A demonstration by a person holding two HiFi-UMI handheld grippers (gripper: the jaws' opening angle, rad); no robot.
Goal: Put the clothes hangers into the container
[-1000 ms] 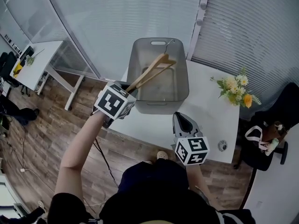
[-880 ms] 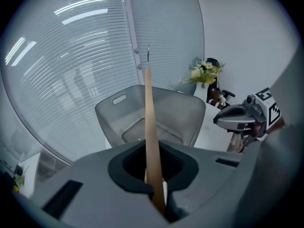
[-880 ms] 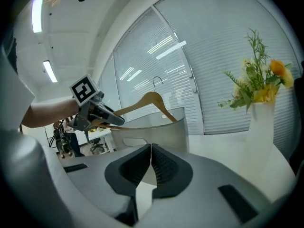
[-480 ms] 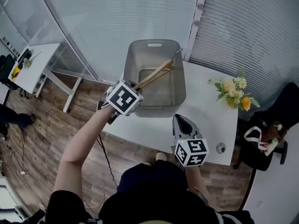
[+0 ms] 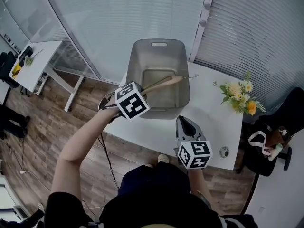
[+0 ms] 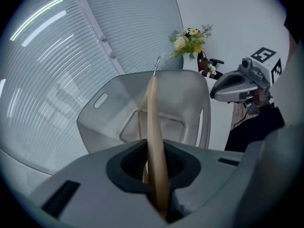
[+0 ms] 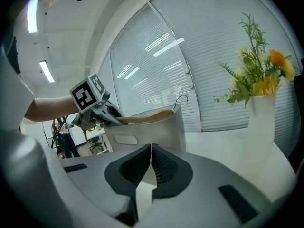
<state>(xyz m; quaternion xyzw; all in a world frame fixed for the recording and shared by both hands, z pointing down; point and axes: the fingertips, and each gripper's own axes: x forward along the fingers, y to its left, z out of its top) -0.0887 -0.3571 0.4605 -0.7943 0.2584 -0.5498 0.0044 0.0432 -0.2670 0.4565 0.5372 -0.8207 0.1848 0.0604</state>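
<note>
Looks like the drop-off step. The left tool (image 5: 142, 91) is at the bin's (image 5: 159, 43) near rim. Its jaws have just been opening and now sit slack around the hanger (image 5: 164, 82) between them. The hanger's smooth pale wood, slanted across the bin, with its wire hook (image 5: 192, 76) poking past the right rim. The bin's matte grey plastic with rounded corners. Next I'd guess it backs off so the hanger drops in. The right tool (image 5: 184, 123) is pinched closed and empty, on the near side of the bin.
</note>
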